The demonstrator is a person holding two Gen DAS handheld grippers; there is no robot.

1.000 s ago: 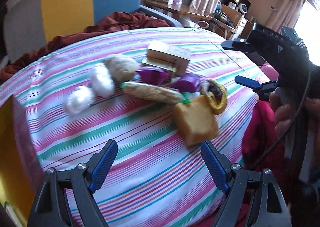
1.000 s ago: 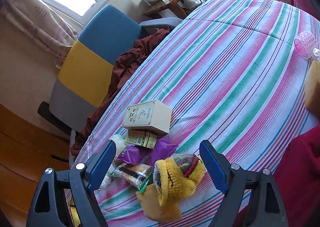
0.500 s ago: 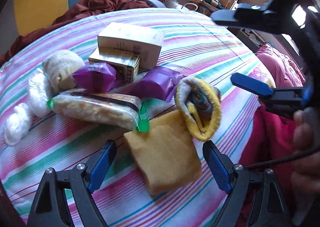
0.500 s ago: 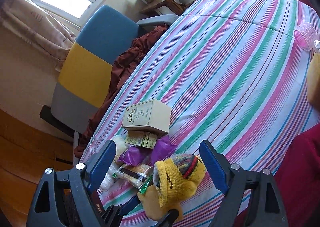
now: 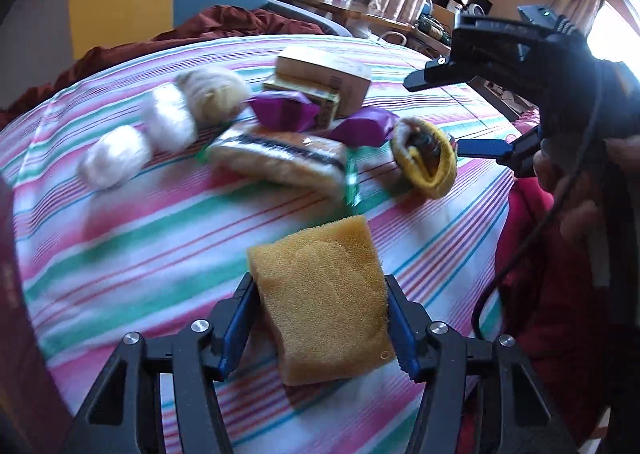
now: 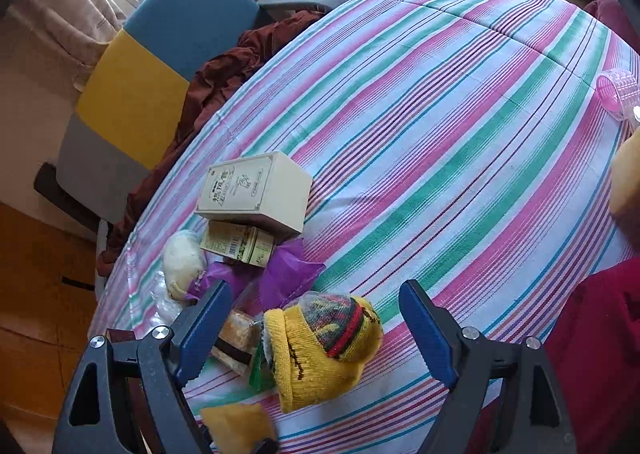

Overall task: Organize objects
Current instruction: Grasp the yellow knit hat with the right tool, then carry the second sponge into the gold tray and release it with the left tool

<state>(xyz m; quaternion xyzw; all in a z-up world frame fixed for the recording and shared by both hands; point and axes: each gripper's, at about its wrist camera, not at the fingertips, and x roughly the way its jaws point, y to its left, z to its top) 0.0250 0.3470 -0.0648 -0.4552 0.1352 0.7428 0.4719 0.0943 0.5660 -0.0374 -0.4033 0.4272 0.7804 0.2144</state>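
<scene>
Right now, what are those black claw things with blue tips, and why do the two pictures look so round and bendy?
They are hand-held grabbers; a person holds one in each hand. Each carries a tiny wide-eyed camera, which bends the picture. The left gripper squeezes a yellow sponge. The right gripper is open, above a yellow sock roll. On the striped tablecloth also lie two boxes, purple wrappers, a snack packet and a pink roller.
</scene>
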